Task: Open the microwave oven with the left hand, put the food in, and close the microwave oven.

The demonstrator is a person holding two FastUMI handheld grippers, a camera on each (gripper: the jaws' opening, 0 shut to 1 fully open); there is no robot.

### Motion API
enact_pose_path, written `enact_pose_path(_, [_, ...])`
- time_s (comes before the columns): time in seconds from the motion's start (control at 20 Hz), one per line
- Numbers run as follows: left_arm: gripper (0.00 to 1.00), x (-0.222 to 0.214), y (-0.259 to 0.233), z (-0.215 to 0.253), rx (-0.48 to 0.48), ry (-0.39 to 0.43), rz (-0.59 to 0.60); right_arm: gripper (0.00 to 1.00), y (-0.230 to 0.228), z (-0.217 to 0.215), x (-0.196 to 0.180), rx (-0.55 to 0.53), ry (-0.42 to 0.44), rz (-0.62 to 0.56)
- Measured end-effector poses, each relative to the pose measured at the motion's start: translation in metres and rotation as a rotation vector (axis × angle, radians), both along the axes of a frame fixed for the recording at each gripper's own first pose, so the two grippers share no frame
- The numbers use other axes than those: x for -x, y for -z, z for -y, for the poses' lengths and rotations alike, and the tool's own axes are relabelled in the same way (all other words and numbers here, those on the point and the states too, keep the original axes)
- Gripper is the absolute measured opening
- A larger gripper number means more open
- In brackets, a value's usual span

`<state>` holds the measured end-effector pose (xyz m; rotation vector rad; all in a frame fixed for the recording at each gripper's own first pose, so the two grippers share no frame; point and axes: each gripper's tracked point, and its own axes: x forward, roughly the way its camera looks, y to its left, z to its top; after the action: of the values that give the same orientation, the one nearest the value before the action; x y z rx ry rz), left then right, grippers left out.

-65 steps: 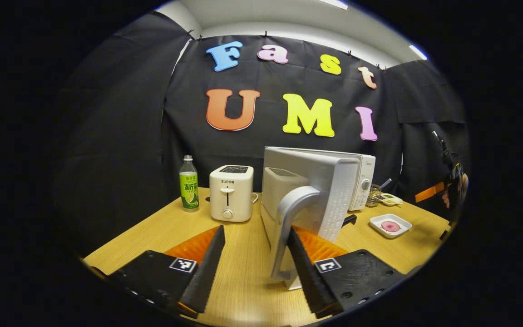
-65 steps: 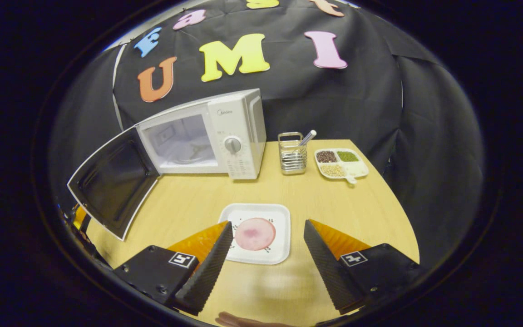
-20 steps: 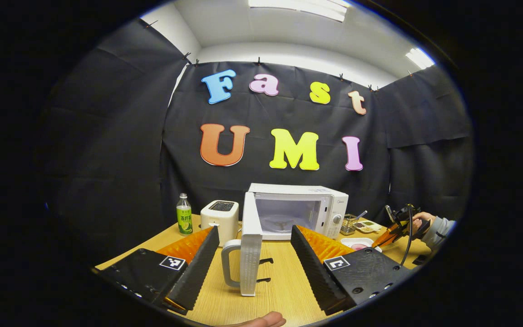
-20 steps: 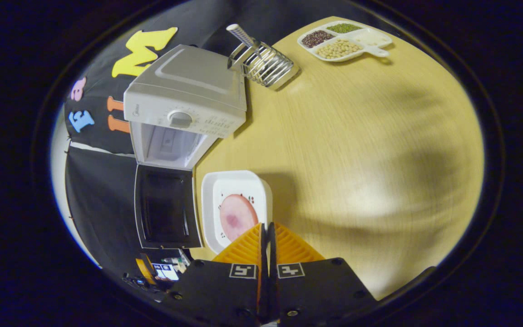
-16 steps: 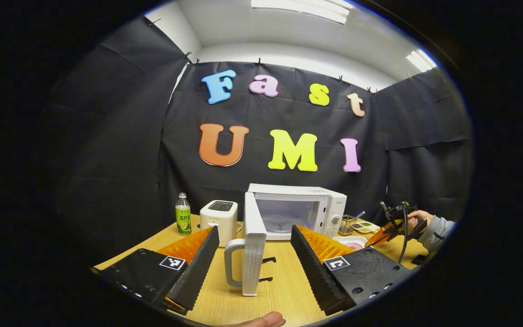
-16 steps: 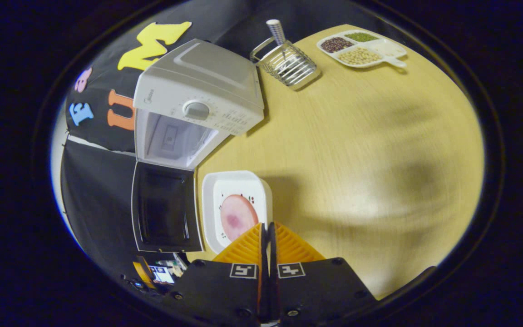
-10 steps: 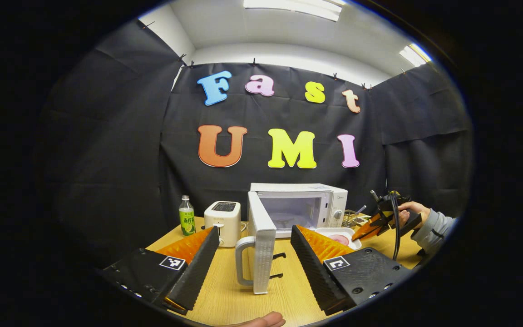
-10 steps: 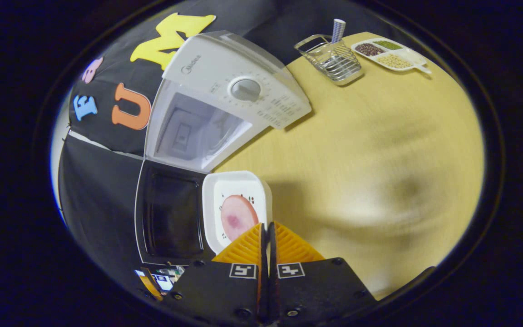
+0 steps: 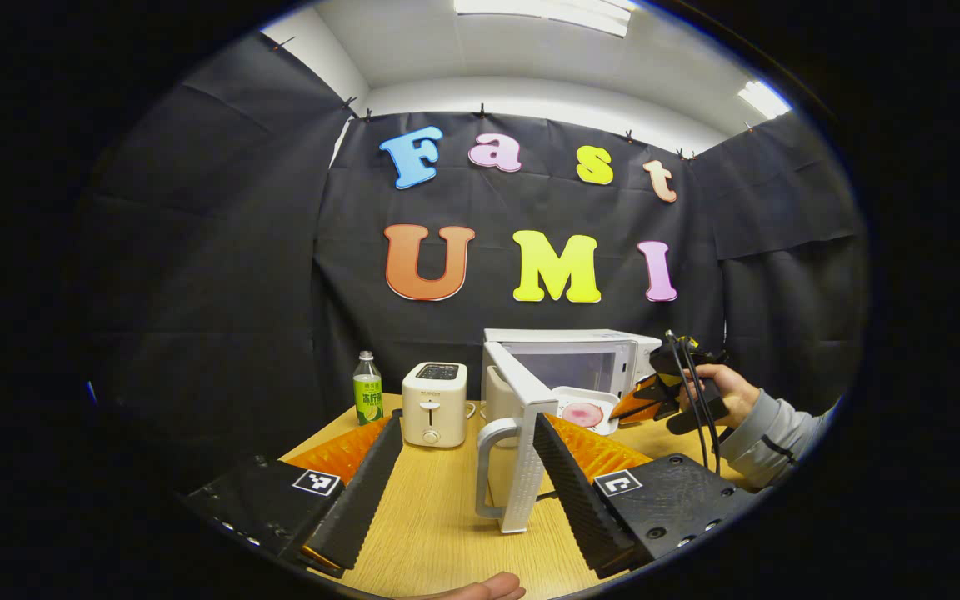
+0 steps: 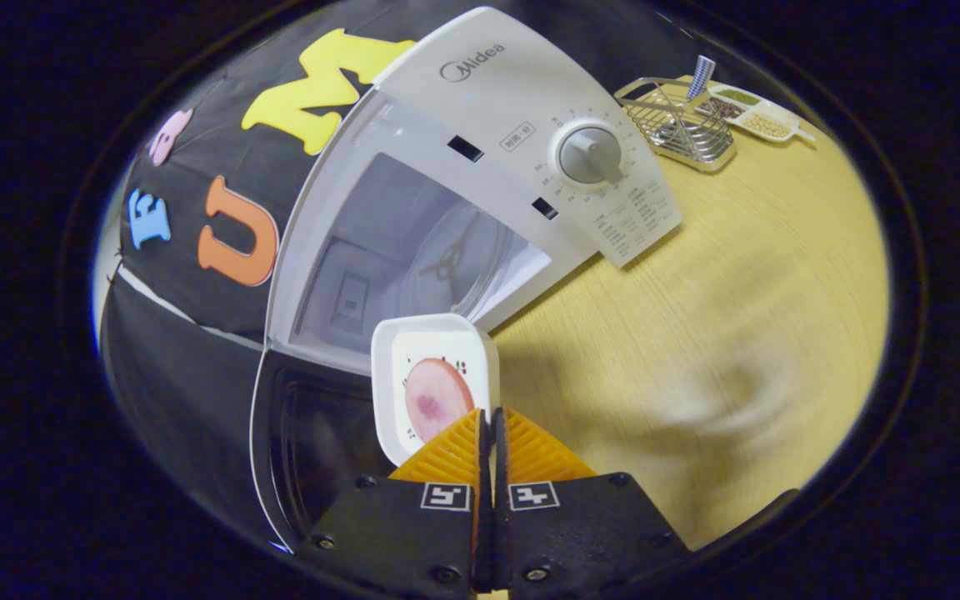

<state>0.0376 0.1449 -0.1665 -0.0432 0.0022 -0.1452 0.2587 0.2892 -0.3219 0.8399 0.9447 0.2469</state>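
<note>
Clearly, the right gripper (image 10: 492, 417) was pressed closed on the near rim of the white dish (image 10: 434, 385), the two fingers meeting on that thin edge with no gap seen between them. The dish, with a round pink slice of food (image 10: 435, 400) lying flat in it, was carried in the air just in front of the open cavity of the microwave oven (image 10: 480, 192), above the lower edge of the opening. In the left gripper view the same dish (image 9: 584, 411) was seen held at the mouth of the oven (image 9: 572, 358), with the right gripper (image 9: 642, 400) and the hand (image 9: 726, 392) behind it.

The dish was judged rigid, light and smooth, probably ceramic or plastic, so a pinch on one rim was likely to let it tip or slip if the wrist were rolled; it was best kept level. The slice was judged soft and loose on the glaze, and liable to slide.

The left gripper (image 9: 467, 475) was held wide open over the desk (image 9: 430, 533), its fingers on either side of the open door (image 9: 522, 450) without being seen to touch it. The door's handle (image 9: 488, 467) was judged a stiff loop, suited to a firm grip for closing.
</note>
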Motion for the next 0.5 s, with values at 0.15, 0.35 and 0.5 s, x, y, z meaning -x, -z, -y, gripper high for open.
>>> enact_pose_path(0.15, [0.94,0.001,0.002,-0.009,0.024,-0.002,0.002,0.04,0.003,-0.021,-0.038,-0.065,0.114,0.021])
enact_pose_path(0.35, [0.94,0.002,0.003,-0.026,0.016,-0.032,-0.015,0.04,-0.006,-0.03,-0.093,-0.11,0.291,0.117])
enact_pose_path(0.5, [0.94,0.005,0.008,-0.026,0.012,-0.037,-0.036,0.04,-0.01,-0.027,-0.127,-0.099,0.423,0.203])
